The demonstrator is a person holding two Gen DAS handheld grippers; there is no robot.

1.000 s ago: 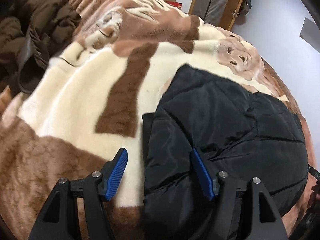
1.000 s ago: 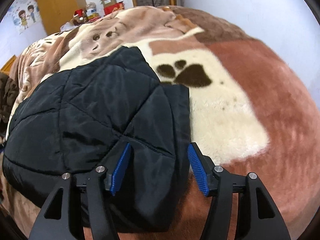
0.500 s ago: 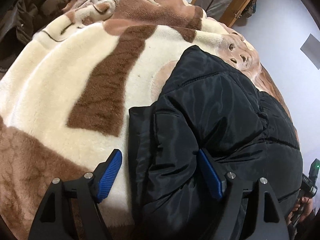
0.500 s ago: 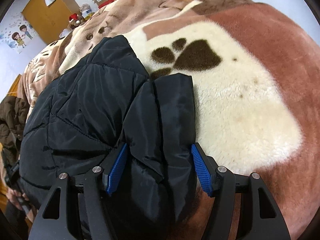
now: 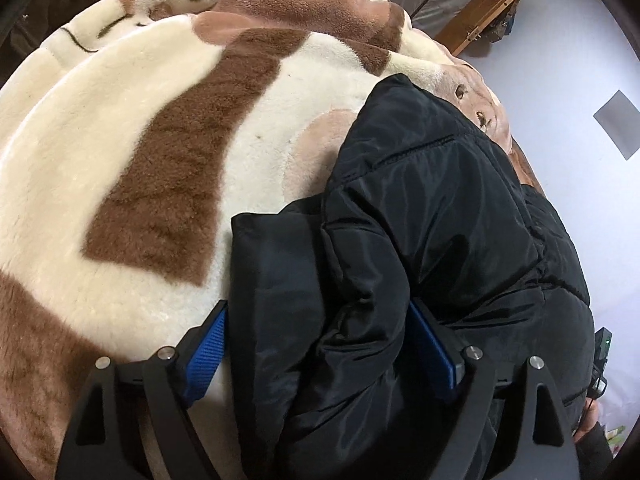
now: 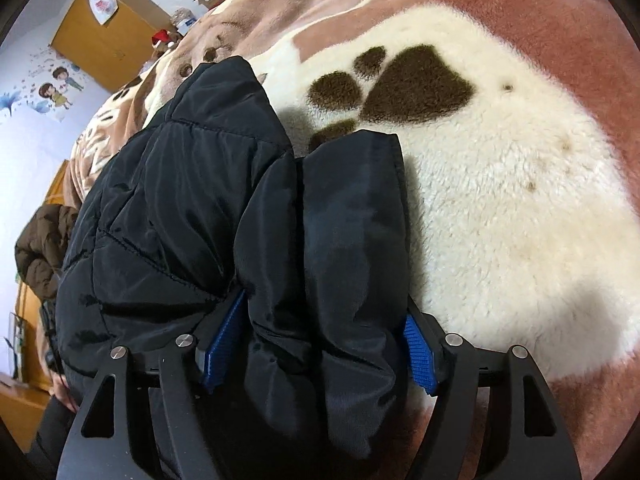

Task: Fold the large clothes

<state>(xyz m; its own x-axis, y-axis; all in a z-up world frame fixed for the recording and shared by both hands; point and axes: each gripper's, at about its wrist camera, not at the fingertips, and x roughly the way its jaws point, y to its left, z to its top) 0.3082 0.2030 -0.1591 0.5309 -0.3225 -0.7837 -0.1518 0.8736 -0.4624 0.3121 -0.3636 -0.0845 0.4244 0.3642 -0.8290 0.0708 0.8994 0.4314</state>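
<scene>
One black padded jacket (image 5: pixel 432 240) lies folded on one plush blanket (image 5: pixel 120 152), cream with brown patches and a paw print. Two grippers work on it, one at each end of the bundle. A second, brown coat (image 6: pixel 40 248) sits in a heap off to the left of the right gripper's jaws, well apart from the black one.

The left gripper (image 5: pixel 320 356) stands with its jaws wide, and they have just been opening further. A thick fold of the jacket, its edge roll, fills the gap between them. The left blue pad (image 5: pixel 206 354) sits just outside the jacket's edge, over cream blanket; the right pad (image 5: pixel 434 354) is tucked against the puffed fabric. Whether either pad presses is hard to tell; the cloth looks loose rather than pinched.

The right gripper (image 6: pixel 320 352) is likewise wide, its jaws having just opened a little more. Two padded rolls of the jacket bulge up between them. Its left pad (image 6: pixel 222 344) is half buried under a fold, and its right pad (image 6: pixel 418 354) stands at the jacket's outer edge, with cream blanket just beyond it.

Ahead of both sets of jaws the jacket's bulk runs away across the blanket. One wooden cupboard (image 6: pixel 108 52) stands far beyond the right gripper's jaws.
</scene>
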